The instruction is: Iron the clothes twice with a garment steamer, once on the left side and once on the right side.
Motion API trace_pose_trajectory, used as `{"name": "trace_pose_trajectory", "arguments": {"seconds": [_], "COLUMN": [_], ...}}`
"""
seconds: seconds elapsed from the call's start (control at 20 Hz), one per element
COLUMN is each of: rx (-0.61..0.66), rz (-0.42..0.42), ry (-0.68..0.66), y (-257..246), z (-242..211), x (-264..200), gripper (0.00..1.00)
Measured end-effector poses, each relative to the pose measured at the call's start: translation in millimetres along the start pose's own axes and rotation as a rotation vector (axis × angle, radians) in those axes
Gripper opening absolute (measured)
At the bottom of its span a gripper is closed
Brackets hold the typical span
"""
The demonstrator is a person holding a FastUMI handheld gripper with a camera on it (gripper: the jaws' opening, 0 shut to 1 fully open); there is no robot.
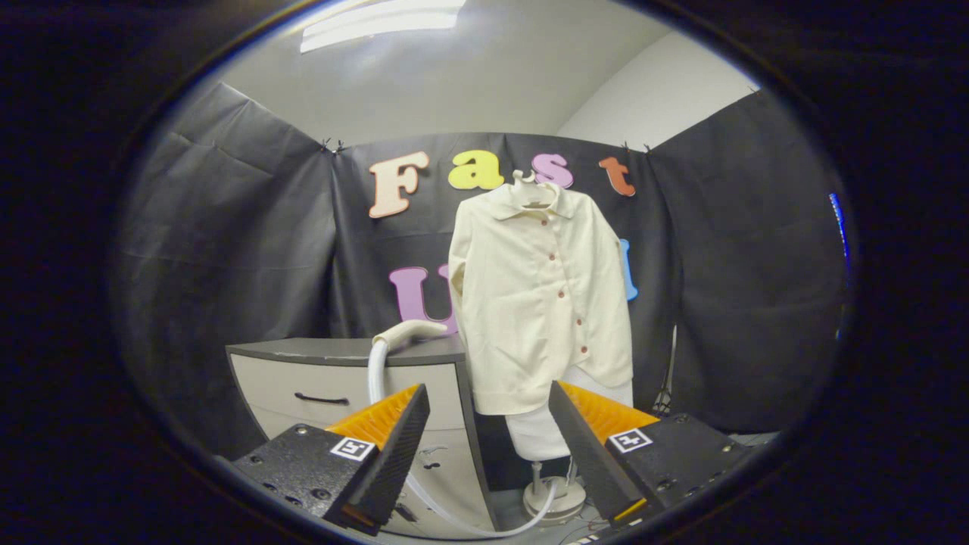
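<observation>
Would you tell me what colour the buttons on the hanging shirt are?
Reddish-brown, down the front of the cream shirt, clearest in the gripper view; the gripper is open.

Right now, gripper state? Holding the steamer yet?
Gripper: open, holding nothing; its fingers are spread apart, aimed at the cream shirt. The steamer head lies on the grey cabinet, beyond the fingers, untouched.
</observation>
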State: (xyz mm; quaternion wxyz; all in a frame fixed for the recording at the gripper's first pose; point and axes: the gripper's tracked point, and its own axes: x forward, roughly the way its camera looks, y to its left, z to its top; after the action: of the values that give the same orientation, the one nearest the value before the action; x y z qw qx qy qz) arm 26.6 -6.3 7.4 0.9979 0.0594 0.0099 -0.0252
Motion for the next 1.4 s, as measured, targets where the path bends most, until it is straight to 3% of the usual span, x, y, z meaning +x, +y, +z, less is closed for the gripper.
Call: {"name": "trace_pose_trajectory", "arguments": {"seconds": [0.35,0.5,0.8,1.1,1.4], "rx": [0.140,0.115,0.057,0.039,-0.035], "rz": [0.046,0.028,0.137,0.165,0.121], "ry": [0.066,0.092,0.171,0.254,0.388], "y": [29.0,32.6,94.3,144.8,164.0], "z": [14.0,19.1,23.3,15.1,-22.2], "x": [64.7,97.9,160.7,222.5,271.2], "gripper": [0.97,0.96,0.96,0.97,0.97]}}
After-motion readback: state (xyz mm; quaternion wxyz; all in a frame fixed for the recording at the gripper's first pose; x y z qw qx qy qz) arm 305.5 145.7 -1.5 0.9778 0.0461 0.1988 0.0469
